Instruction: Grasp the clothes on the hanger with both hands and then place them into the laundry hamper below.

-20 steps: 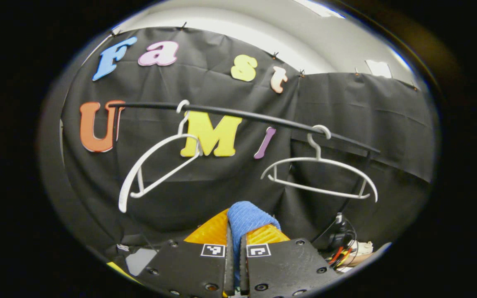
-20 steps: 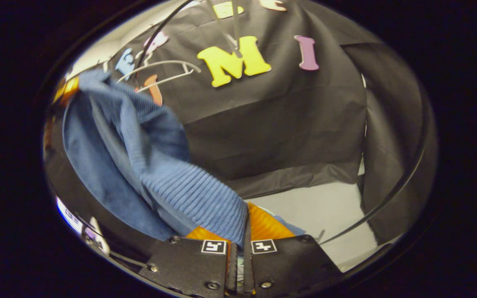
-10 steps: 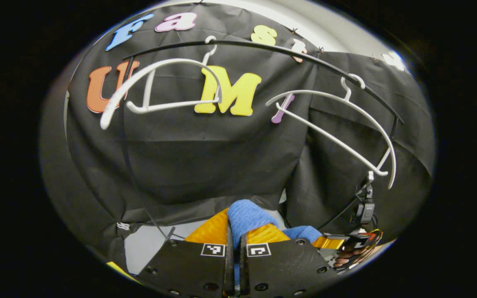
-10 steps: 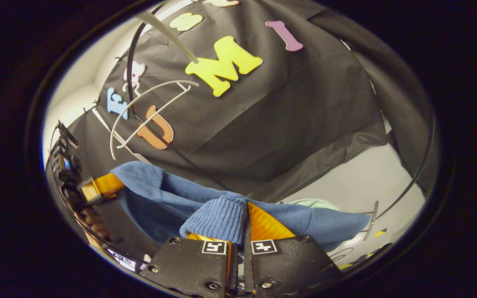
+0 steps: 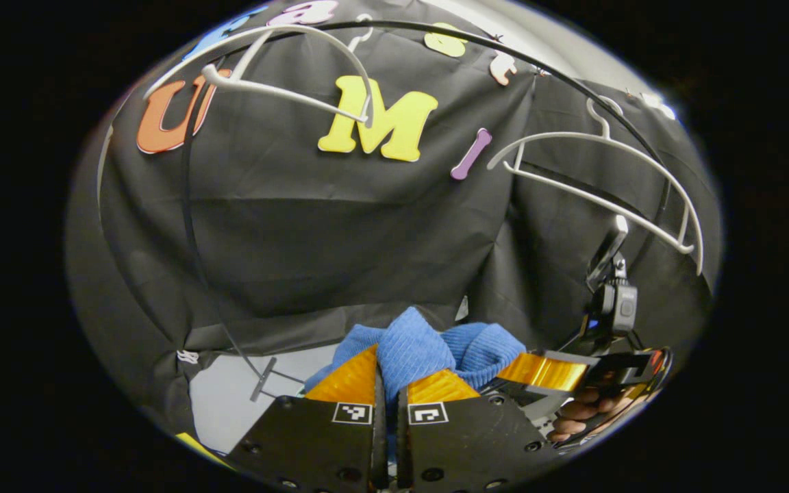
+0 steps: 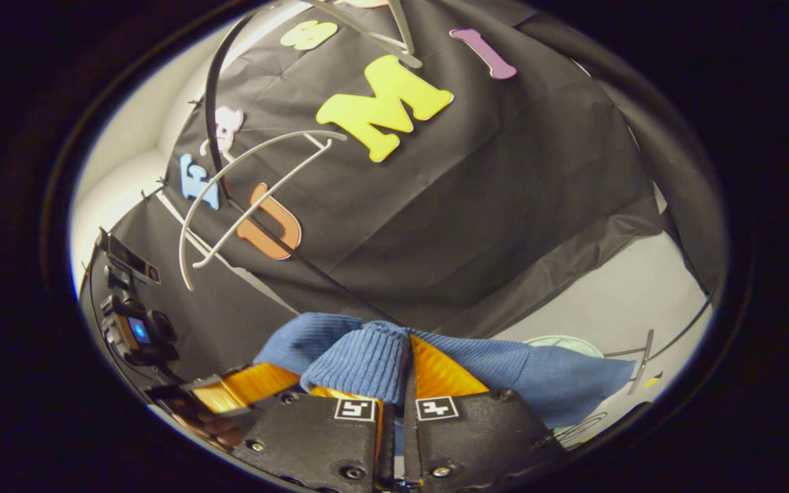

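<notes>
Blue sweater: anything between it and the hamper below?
The blue sweater is clamped in both the left gripper and the right gripper. A pale green rim beneath may be the hamper; nothing visible blocks the drop.

Left gripper view looked forward and slightly upward from low and close, facing the black cloth wall (image 5: 312, 226). Right gripper view sat alongside, tilted, facing the same wall (image 6: 449, 205). Both shared one white hanger (image 5: 278, 65) (image 6: 244, 192) and the blue garment (image 5: 429, 346) (image 6: 367, 356).
</notes>
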`<state>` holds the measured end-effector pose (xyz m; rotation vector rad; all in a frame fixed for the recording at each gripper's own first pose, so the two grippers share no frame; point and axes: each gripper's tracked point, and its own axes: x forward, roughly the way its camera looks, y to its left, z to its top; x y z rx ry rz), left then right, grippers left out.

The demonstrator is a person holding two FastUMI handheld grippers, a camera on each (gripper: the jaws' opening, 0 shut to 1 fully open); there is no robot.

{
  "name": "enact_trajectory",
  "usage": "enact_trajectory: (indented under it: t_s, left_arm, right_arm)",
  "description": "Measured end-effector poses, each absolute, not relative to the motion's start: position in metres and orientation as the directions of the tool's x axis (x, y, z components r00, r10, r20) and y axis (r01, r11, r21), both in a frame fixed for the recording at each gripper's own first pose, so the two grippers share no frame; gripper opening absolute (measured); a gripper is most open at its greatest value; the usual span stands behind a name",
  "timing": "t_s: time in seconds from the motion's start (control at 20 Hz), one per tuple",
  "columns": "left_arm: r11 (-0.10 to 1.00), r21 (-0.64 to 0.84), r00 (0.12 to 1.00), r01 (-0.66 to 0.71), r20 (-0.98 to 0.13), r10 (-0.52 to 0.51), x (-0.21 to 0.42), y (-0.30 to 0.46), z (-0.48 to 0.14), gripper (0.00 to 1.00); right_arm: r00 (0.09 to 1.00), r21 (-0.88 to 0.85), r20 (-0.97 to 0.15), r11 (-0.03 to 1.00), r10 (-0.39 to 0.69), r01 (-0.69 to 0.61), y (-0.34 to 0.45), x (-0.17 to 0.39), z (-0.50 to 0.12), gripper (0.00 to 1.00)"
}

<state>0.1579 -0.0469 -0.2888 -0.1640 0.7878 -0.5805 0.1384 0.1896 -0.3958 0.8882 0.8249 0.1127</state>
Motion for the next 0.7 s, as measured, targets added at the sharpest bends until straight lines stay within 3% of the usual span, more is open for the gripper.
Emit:
enact_trajectory:
  t_s: [0.4,0.45,0.55,0.6,0.7]
  left_arm:
    - [0.891,-0.300,0.548,0.341,-0.707,-0.448,0.155,-0.029,-0.339,0.05]
    - [0.907,-0.268,0.539,0.324,-0.736,-0.410,0.153,-0.021,-0.350,0.11]
    - [0.917,-0.252,0.485,0.308,-0.788,-0.380,0.143,-0.022,-0.377,0.03]
    - [0.920,-0.256,0.461,0.296,-0.806,-0.373,0.138,-0.021,-0.385,0.17]
    - [0.926,-0.260,0.408,0.273,-0.841,-0.356,0.129,-0.019,-0.400,0.46]
  right_arm:
    - [0.639,0.658,-0.647,0.728,0.415,0.193,0.200,0.164,-0.413,0.09]
    - [0.612,0.626,-0.678,0.757,0.408,0.189,0.200,0.166,-0.426,0.08]
    - [0.543,0.520,-0.757,0.838,0.364,0.165,0.197,0.158,-0.452,0.11]
    - [0.509,0.465,-0.794,0.872,0.333,0.154,0.191,0.149,-0.467,0.13]
    - [0.466,0.378,-0.838,0.918,0.284,0.120,0.183,0.135,-0.487,0.39]
